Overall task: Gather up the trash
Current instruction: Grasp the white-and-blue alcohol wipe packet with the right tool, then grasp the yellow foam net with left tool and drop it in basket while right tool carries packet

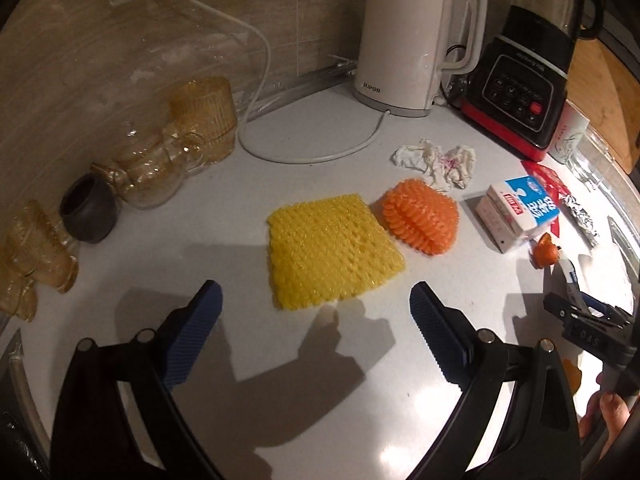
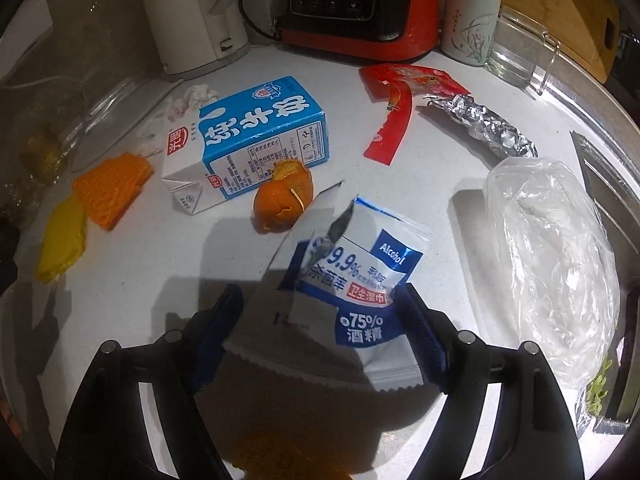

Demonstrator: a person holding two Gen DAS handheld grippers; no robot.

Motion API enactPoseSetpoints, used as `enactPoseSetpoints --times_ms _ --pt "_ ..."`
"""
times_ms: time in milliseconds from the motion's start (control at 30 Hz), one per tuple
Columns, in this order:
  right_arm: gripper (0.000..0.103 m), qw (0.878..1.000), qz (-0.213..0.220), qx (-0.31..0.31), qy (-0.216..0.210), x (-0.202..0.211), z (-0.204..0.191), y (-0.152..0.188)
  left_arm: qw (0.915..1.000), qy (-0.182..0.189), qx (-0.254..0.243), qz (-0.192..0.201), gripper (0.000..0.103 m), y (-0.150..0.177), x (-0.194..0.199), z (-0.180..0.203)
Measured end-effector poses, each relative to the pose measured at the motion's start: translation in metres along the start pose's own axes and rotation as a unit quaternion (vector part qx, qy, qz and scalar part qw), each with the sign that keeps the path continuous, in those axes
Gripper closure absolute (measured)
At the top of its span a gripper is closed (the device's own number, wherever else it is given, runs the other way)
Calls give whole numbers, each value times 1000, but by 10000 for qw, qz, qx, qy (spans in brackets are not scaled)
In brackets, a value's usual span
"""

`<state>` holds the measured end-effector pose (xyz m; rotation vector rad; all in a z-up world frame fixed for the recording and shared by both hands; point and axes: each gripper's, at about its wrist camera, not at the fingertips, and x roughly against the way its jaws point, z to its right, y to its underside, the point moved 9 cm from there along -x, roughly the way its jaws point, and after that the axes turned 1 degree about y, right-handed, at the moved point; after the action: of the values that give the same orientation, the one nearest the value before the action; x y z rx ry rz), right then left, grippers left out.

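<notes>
Trash lies on a white counter. My left gripper [image 1: 316, 304] is open and empty, just short of a yellow foam net [image 1: 330, 250]. Beside the net are an orange foam net [image 1: 420, 218], a crumpled tissue [image 1: 436, 160] and a blue milk carton [image 1: 520, 210]. My right gripper [image 2: 324, 312] is open, with a torn alcohol-wipe packet [image 2: 352, 300] lying between its fingers. Beyond the packet are an orange peel [image 2: 284, 198], the milk carton [image 2: 256, 140], a red wrapper [image 2: 400, 100], crumpled foil [image 2: 484, 126] and a clear plastic bag [image 2: 552, 264].
A white kettle [image 1: 404, 36] with its cord, a black-and-red blender [image 1: 520, 88] and a mug [image 2: 468, 24] stand at the back wall. Amber glasses [image 1: 200, 120] and a dark small pot [image 1: 88, 214] line the left. A glass [image 2: 516, 48] and a cutting board [image 2: 560, 12] stand at the right.
</notes>
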<state>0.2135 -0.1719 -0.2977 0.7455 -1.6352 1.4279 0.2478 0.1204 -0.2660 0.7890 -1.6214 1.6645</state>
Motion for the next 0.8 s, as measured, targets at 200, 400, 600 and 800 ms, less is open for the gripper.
enactPoseSetpoints --times_ms 200,400,600,800 --pt "57 9997 108 207 110 0 3 -5 9996 -25 143 -221 12 -8 -34 1" --pt "81 9994 93 319 -51 1 3 -7 9987 94 351 -370 12 -14 -56 5" --pt "82 9992 108 271 -257 8 5 -8 9975 248 466 -477 23 -16 -71 12" --pt "82 9986 136 171 -483 21 8 -9 9988 17 318 -376 58 -19 -75 13"
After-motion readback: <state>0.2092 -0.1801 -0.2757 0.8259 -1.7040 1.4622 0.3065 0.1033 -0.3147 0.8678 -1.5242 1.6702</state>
